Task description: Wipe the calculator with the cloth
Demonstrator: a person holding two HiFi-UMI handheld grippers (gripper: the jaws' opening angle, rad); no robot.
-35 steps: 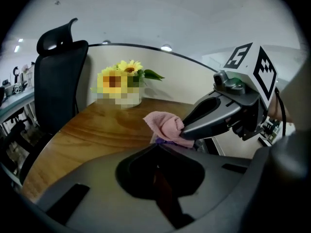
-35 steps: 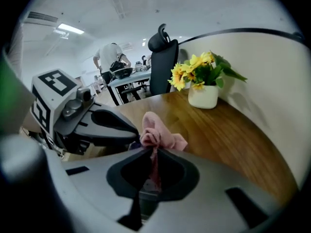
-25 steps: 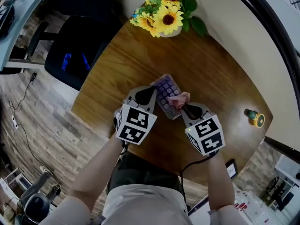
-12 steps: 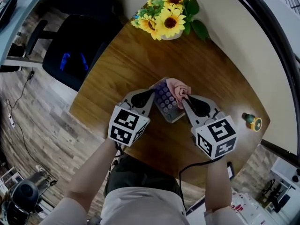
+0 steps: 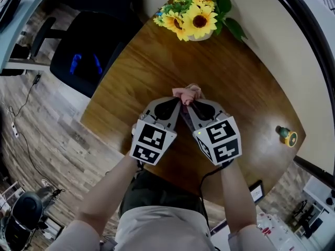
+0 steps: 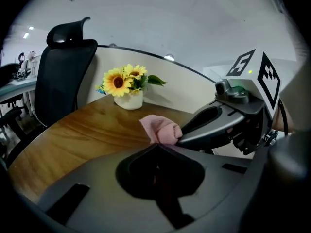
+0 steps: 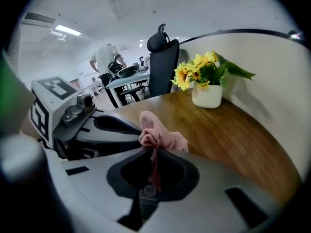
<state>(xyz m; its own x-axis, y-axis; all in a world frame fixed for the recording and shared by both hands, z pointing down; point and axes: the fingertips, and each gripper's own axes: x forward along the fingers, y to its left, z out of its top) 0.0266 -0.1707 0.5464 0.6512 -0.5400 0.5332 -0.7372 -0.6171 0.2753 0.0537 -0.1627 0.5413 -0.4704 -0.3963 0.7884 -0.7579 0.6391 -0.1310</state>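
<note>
My right claw point(image 7: 153, 148) was clamped on the pink cloth point(image 7: 160, 136), which bunched at its tip on my side of the sunflower pot point(image 7: 207, 95), well short of it. My left claw point(image 6: 158, 145) sat closed just beside, pinching, I judged, the calculator point(image 5: 183, 117), a mere sliver between the two. Its long axis ran toward the pot, so the next stroke should draw back from there.
</note>
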